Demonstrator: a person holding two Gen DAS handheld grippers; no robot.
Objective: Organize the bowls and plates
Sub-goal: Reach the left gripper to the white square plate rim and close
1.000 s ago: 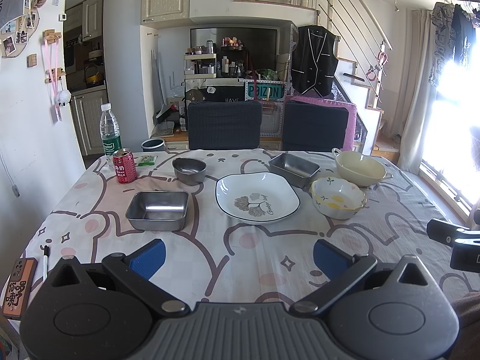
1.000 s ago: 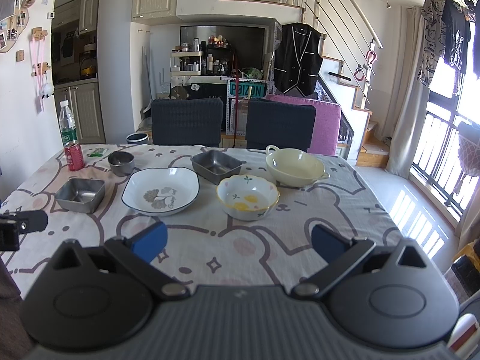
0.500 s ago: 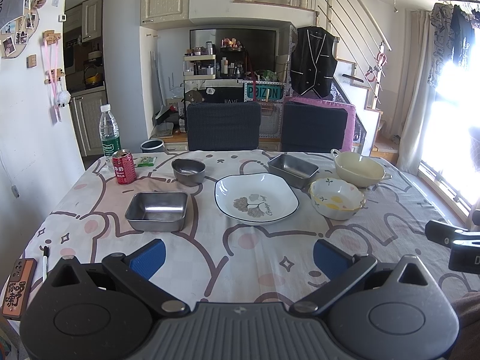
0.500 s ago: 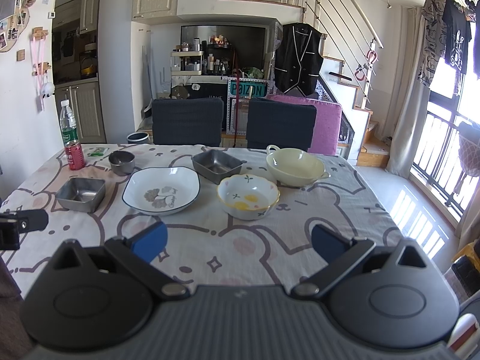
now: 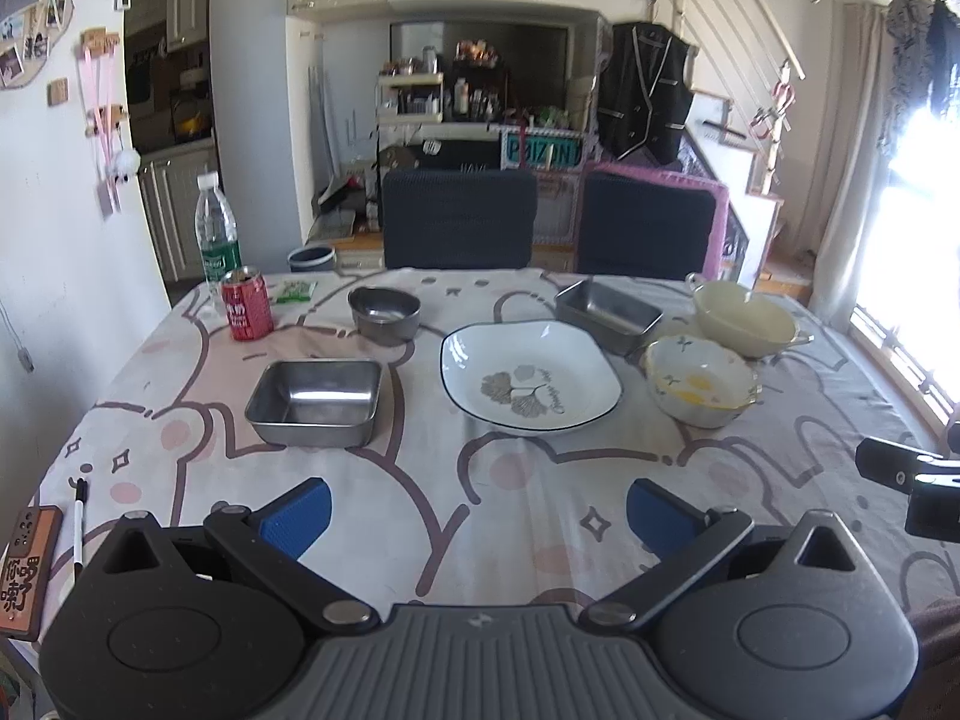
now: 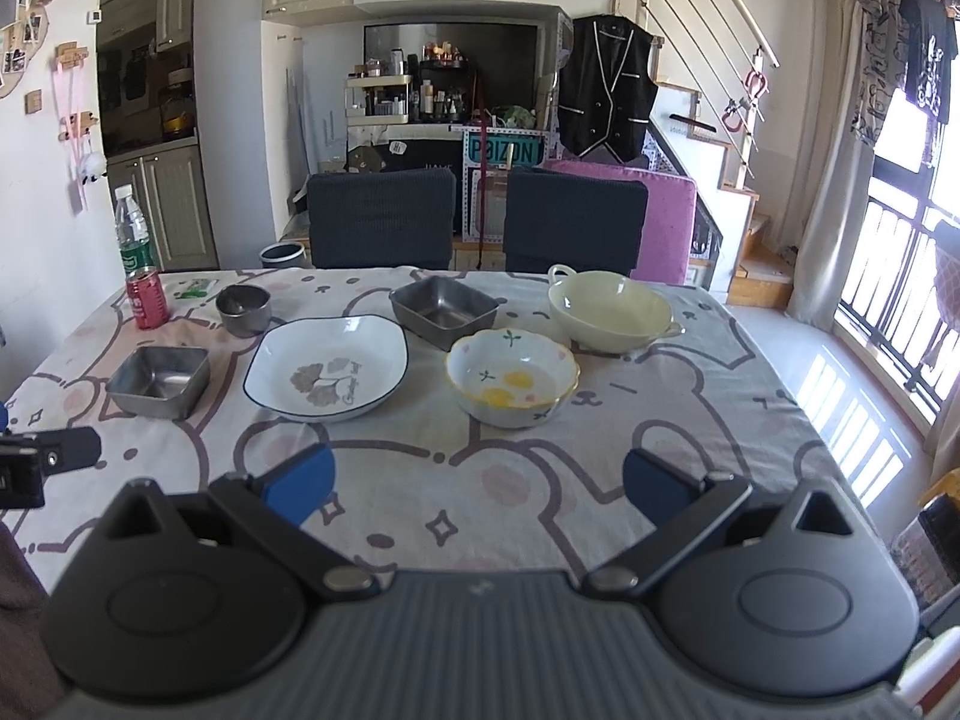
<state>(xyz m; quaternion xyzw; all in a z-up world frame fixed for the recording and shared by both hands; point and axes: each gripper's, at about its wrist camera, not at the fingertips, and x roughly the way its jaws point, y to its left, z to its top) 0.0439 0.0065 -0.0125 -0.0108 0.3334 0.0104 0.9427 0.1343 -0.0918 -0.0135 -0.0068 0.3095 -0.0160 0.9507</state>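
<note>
A white square plate (image 5: 531, 375) (image 6: 327, 367) with a leaf print lies mid-table. Left of it sits a square steel tray (image 5: 315, 401) (image 6: 159, 381), behind it a small round steel bowl (image 5: 384, 314) (image 6: 243, 310) and a second steel tray (image 5: 607, 314) (image 6: 444, 313). A flowered white bowl (image 5: 701, 389) (image 6: 512, 384) and a cream two-handled bowl (image 5: 744, 318) (image 6: 609, 310) stand to the right. My left gripper (image 5: 477, 513) and right gripper (image 6: 477, 483) hover open over the near tablecloth, nothing between their blue pads.
A red can (image 5: 246, 303) and a water bottle (image 5: 216, 234) stand at the far left corner. A pen (image 5: 78, 522) and a phone case (image 5: 21, 570) lie at the near left edge. Two dark chairs (image 5: 459, 219) face the far side.
The left wrist view has crept slightly forward toward the dishes. The right view is nearly unchanged. Both grippers stay open.
</note>
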